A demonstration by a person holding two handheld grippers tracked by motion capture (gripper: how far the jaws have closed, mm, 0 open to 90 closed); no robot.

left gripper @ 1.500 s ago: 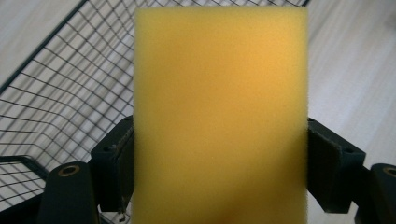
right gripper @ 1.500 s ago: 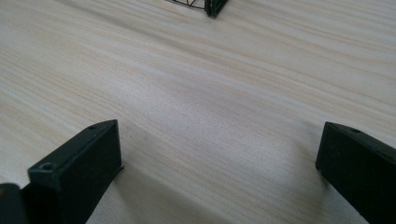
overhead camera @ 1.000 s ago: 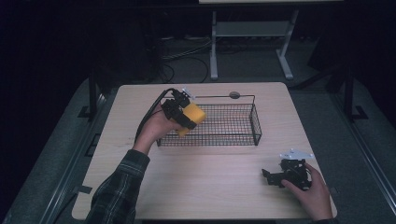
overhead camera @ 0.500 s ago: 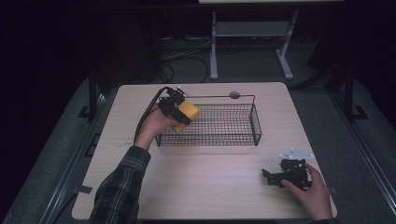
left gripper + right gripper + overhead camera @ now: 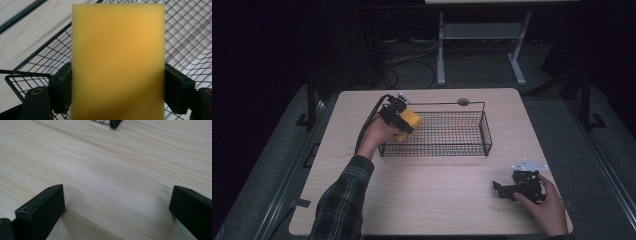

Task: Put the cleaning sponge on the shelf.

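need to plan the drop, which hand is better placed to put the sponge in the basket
Left. The left claw already grips the yellow sponge at the wire basket, over its left end. The right claw rests open and empty on the table, well short of the basket.

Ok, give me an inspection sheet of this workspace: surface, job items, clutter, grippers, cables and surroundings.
Surface: light wooden table, bare in front.
Job's things: yellow sponge held over the left end of the black wire basket; nothing seen inside the basket.
Clutter: a small round grey thing behind the basket.
Grippers: left gripper shut on the sponge, jaws pressing its sides; right gripper open, low over bare wood near the front right corner.
Cables: a black cable trails from the left gripper.
Surroundings: dark floor, a white stand behind the table.
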